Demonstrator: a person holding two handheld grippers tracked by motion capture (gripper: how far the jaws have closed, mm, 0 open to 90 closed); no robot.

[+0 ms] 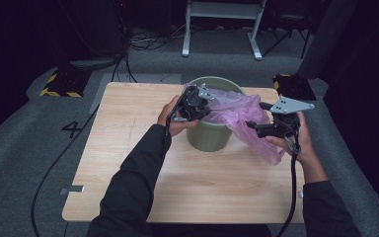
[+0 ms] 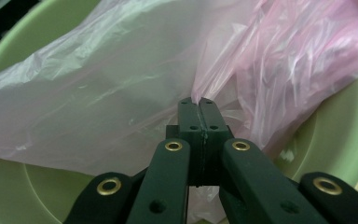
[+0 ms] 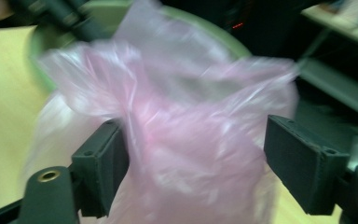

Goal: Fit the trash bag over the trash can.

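The left gripper (image 1: pixel 203 101) is seen with its jaws pressed together on a fold of the pink plastic bag (image 1: pixel 242 116), the film pinched at their tips just inside the near-left rim of the green bucket (image 1: pixel 208 136); the right gripper (image 1: pixel 257 118) is held with its jaws spread wide, the bag's bunched film lying loose between the pads (image 3: pixel 103 163) without being squeezed; no earlier picture being given, nothing is said of how it got so; the bag is draped partly within the bucket's mouth and partly hung over the bucket's right side, down toward the tabletop (image 1: pixel 128 148); the bucket is stood near the far edge of the tabletop, about midway along it; the bag is judged to be very light, limp and thin, easily crumpled, somewhat slippery and liable to tear if it is pulled hard against the rim; a hold is best taken on its open edge, at a gathered fold and not on a single stretched sheet, with the two holds set on opposite sides so that the mouth can be spread over the bucket's rim; the bucket itself is judged stiff and light, so it may shift if the film is dragged
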